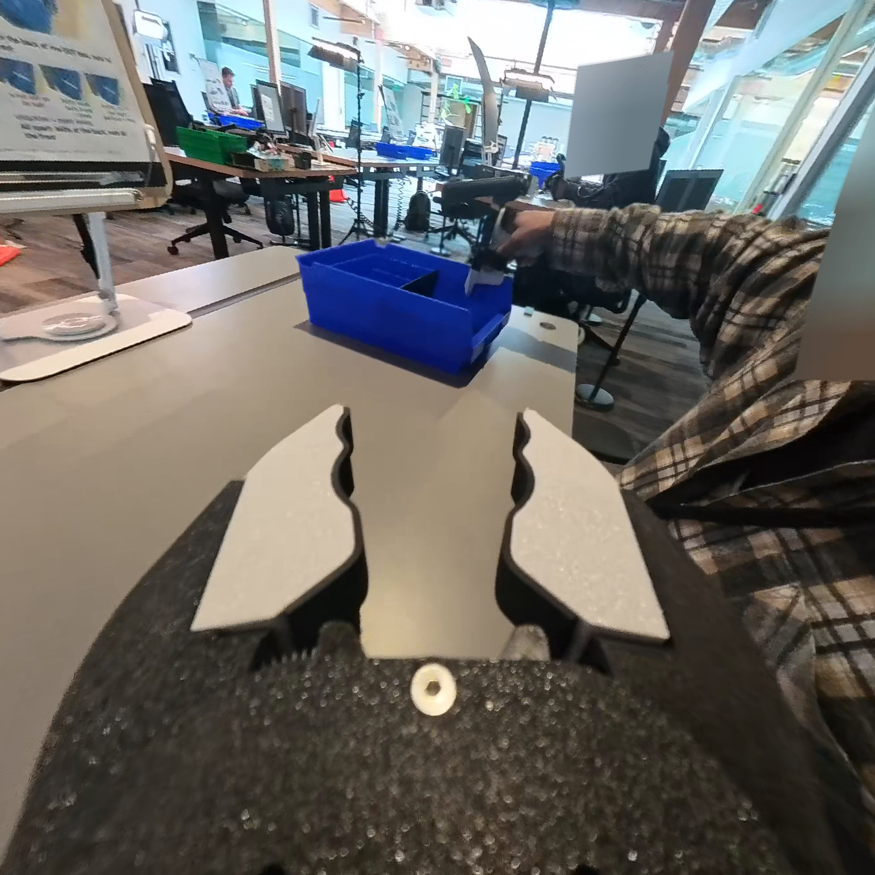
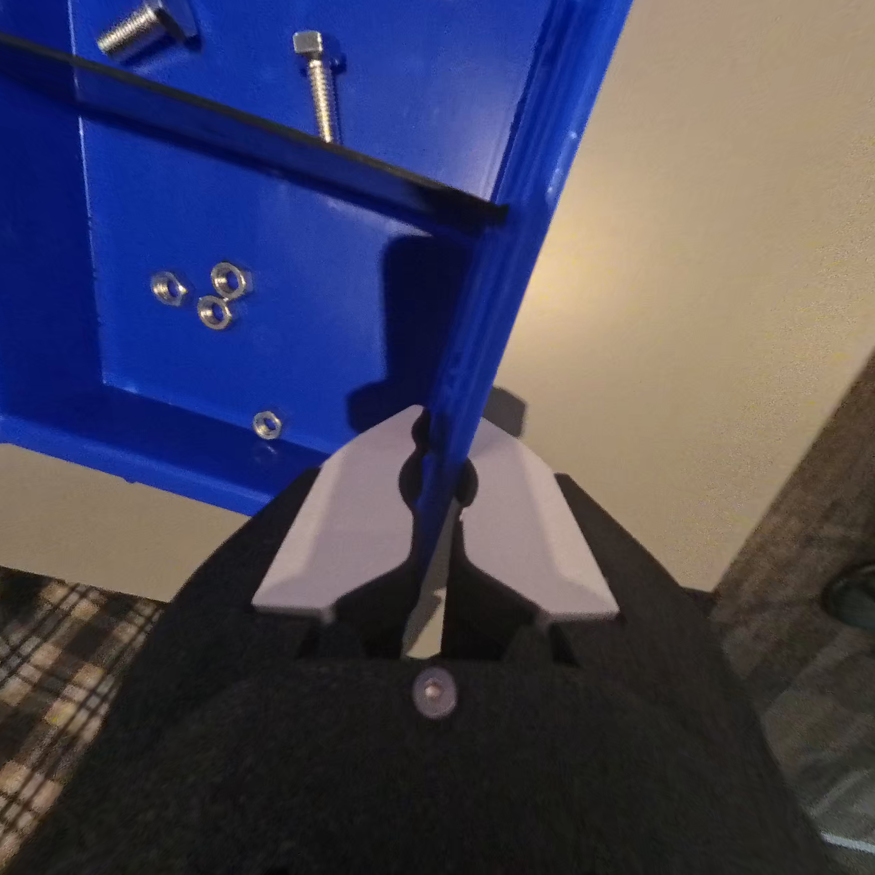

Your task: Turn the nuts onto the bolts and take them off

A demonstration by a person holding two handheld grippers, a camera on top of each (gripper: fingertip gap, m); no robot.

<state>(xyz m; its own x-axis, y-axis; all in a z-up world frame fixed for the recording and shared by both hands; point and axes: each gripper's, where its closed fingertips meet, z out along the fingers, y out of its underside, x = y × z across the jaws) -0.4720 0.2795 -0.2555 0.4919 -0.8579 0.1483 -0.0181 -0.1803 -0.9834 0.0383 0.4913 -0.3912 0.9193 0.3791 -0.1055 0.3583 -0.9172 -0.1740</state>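
Nearest, left claw (image 1: 433, 478): spread wide, holding nothing, hanging over the bare grey desk (image 1: 142, 473). Farther on, right claw (image 2: 440, 466): pinched tight on the side wall of the blue bin (image 2: 478, 379), near its corner.

Inside the bin, near part: four small nuts (image 2: 215, 312), three bunched close and one alone by the front wall. Past the black divider (image 2: 284, 161), far part: a thin long bolt (image 2: 318, 87) and a fat short bolt (image 2: 137, 35), lying flat and apart. No nut on any bolt yet.

Could go wrong: a hard tug or a tilt on the wall, and the bin slides or tips, so nuts roll into a corner or spill out. Thin wall might also slip from the pinch.

Farthest, left side: a printed sheet on a stand (image 1: 61, 80), with writing and blue pictures. No brand seen on the bin.
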